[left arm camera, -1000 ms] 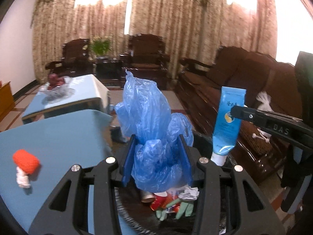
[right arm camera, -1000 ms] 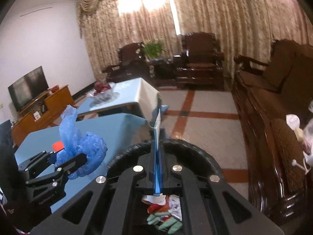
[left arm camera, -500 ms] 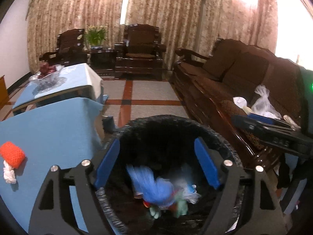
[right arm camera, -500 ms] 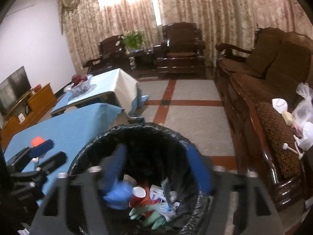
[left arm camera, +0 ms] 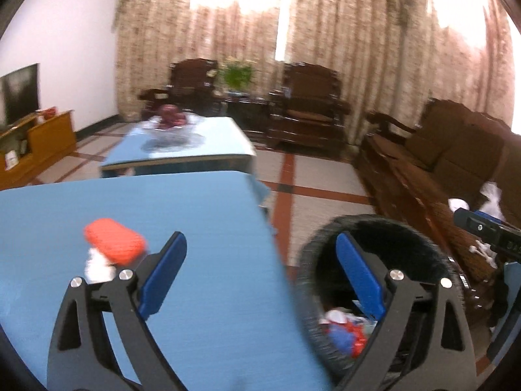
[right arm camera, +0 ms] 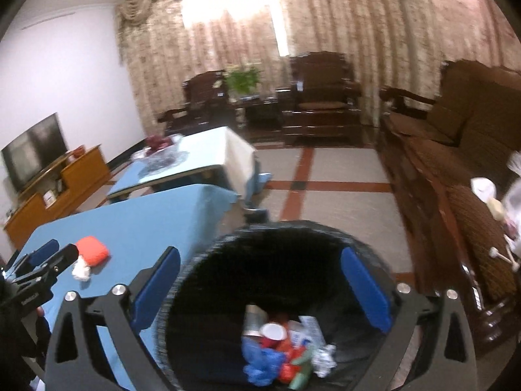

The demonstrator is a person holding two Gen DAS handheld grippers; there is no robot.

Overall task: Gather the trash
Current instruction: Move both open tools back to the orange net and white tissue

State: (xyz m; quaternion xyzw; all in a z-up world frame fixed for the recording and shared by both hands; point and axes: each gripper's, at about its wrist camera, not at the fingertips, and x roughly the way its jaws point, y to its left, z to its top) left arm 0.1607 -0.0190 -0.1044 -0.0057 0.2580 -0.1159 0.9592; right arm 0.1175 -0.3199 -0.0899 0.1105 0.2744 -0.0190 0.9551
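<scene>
A round black trash bin (right arm camera: 286,260) stands on the floor beside the blue table (left arm camera: 130,215). It holds a blue plastic bag (right arm camera: 260,363), a cup, a tube and other rubbish. My right gripper (right arm camera: 260,280) is open and empty above the bin. My left gripper (left arm camera: 260,267) is open and empty, straddling the table's edge and the bin (left arm camera: 374,234). An orange knitted object (left arm camera: 114,244) with white crumpled paper (left arm camera: 97,265) lies on the table, left of my left gripper. It also shows in the right wrist view (right arm camera: 92,250).
A second blue table (left arm camera: 189,146) with a fruit bowl stands behind. A brown wooden sofa (right arm camera: 456,169) on the right carries white plastic bags and small items (right arm camera: 498,202). Armchairs and a plant stand by the curtains. A TV cabinet (right arm camera: 49,192) is at the left.
Both grippers opened; the blue bag and the tube dropped into the bin. My left gripper has since swung left toward the table and the orange object.
</scene>
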